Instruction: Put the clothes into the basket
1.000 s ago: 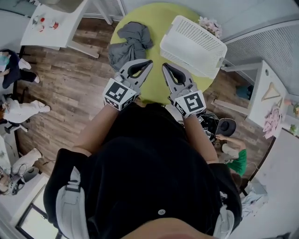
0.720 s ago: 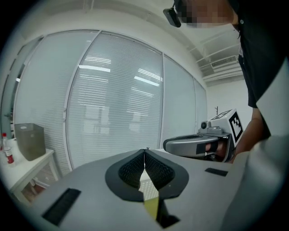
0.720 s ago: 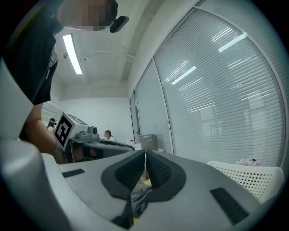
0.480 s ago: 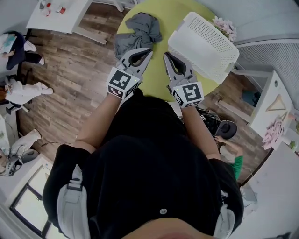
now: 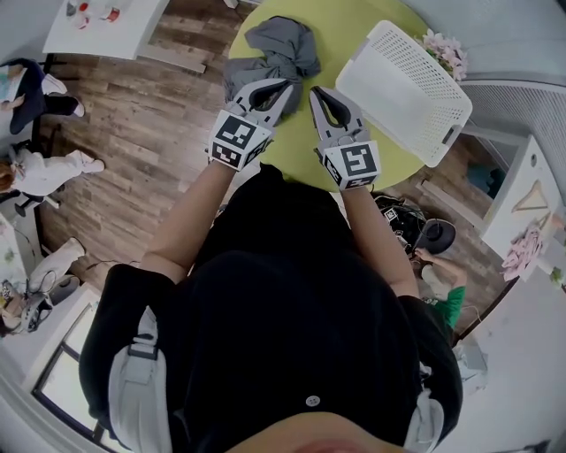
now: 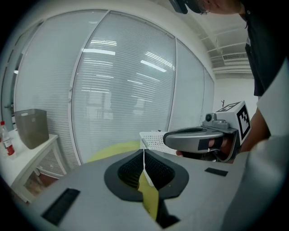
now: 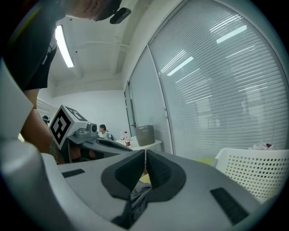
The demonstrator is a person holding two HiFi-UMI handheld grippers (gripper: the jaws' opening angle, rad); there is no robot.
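Observation:
A crumpled grey garment [image 5: 276, 51] lies on the round yellow-green table [image 5: 349, 22], at its left side. The white perforated basket [image 5: 405, 90] sits tilted on the table's right side. My left gripper [image 5: 287, 86] is shut and empty, its tip at the garment's near edge. My right gripper [image 5: 316, 92] is also shut and empty, over the table between garment and basket. In the left gripper view the jaws [image 6: 143, 152] meet, with the basket [image 6: 156, 139] beyond. The right gripper view shows closed jaws [image 7: 145, 155] above grey cloth [image 7: 140, 198].
A white side table [image 5: 97, 22] with small bottles stands at the far left. People sit on the wooden floor [image 5: 150, 115] at the left. A white shelf [image 5: 531, 190] is at the right, and flowers [image 5: 442, 49] lie behind the basket.
Both grippers have moved forward and lower over the table, closer to the grey garment. Both stay shut throughout.

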